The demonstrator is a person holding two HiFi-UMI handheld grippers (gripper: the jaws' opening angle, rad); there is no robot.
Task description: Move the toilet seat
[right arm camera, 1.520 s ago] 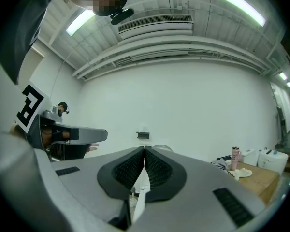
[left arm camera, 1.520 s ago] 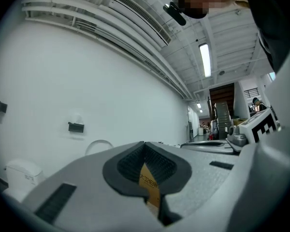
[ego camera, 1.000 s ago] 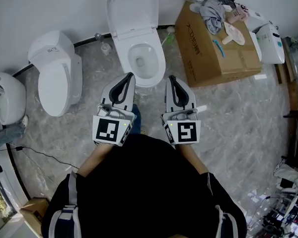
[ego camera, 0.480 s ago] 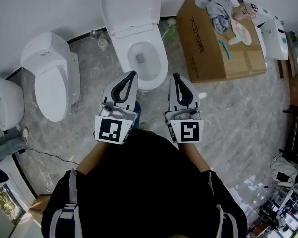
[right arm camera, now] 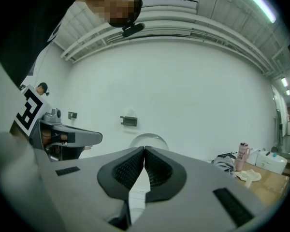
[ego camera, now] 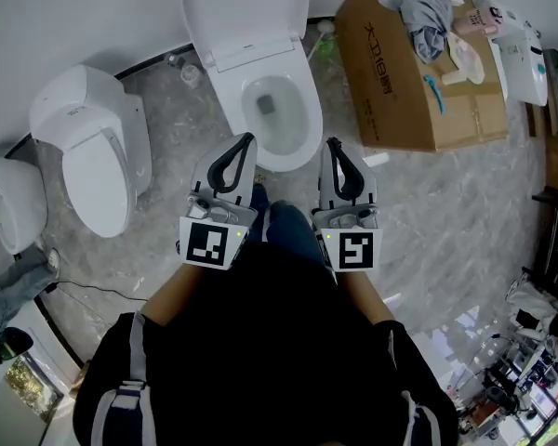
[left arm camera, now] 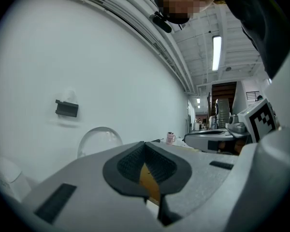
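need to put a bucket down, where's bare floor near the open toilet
Bare floor lies in front of the cardboard box, right of the open toilet. A narrower strip runs between that toilet and the closed toilet on the left. The box top and lower right corner are cluttered.

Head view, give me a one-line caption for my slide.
A person faces the toilet, lid raised, with the left gripper and right gripper shut and empty, aimed at its bowl.

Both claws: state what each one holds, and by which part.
Nothing is held. The left claw and the right claw are each shut, with nothing between the jaws.
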